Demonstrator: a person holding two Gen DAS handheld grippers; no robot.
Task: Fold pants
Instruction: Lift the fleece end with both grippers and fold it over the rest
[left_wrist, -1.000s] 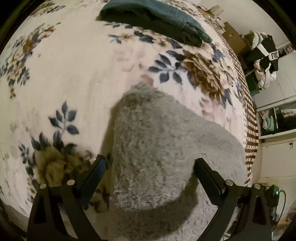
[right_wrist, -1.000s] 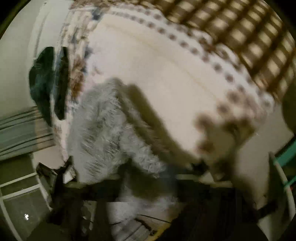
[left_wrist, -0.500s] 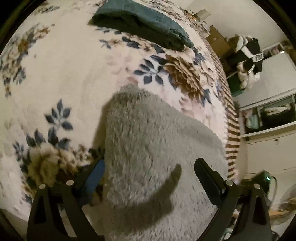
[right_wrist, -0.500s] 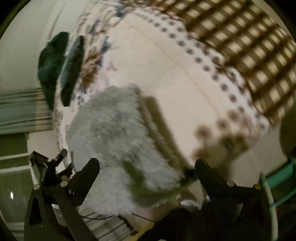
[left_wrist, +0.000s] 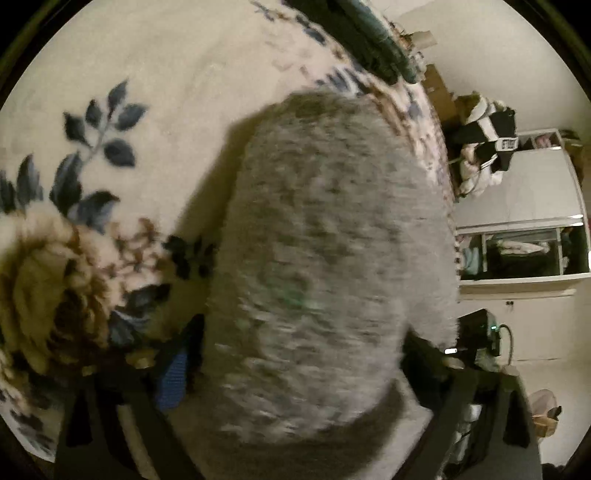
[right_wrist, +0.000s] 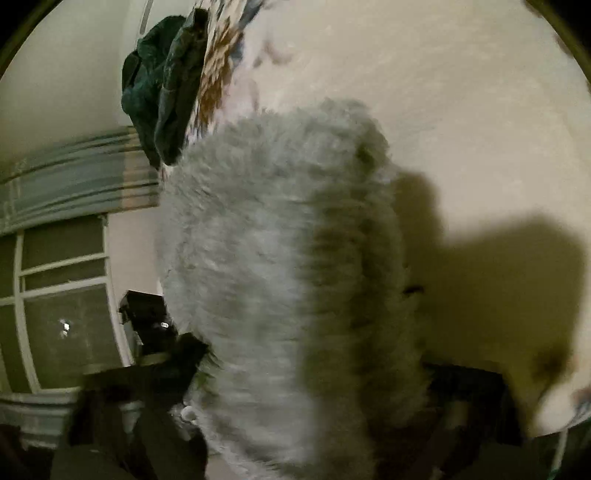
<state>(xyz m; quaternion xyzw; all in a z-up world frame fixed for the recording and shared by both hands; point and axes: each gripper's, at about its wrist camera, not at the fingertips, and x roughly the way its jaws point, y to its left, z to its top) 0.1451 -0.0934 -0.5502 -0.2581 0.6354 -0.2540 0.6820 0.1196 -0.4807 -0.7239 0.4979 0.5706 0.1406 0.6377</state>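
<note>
The grey fluffy pants lay bunched on the floral blanket, filling the middle of both wrist views. Both pictures were blurred.

In the left wrist view the left gripper stood with its two fingers wide apart, one on each side of the near end of the pants. The left finger, with a blue pad, sat just beside the left edge of the fabric; the right finger was partly covered by the pile. The fabric bulged between the fingers, but whether they pressed it could not be told. The pants cast a shadow on the blanket to their left. A brown flower and dark blue leaves of the print showed left of the pants.

In the right wrist view the right gripper also straddled the near end of the pants, its dark fingers spread wide at either side. Blur hid the contact, so whether it gripped could not be told. The right half of the pants lay in shadow.

A folded dark green garment lay at the far edge of the blanket, well apart from the pants. A window showed at the left of the right view, and a white wardrobe at the right of the left view.
</note>
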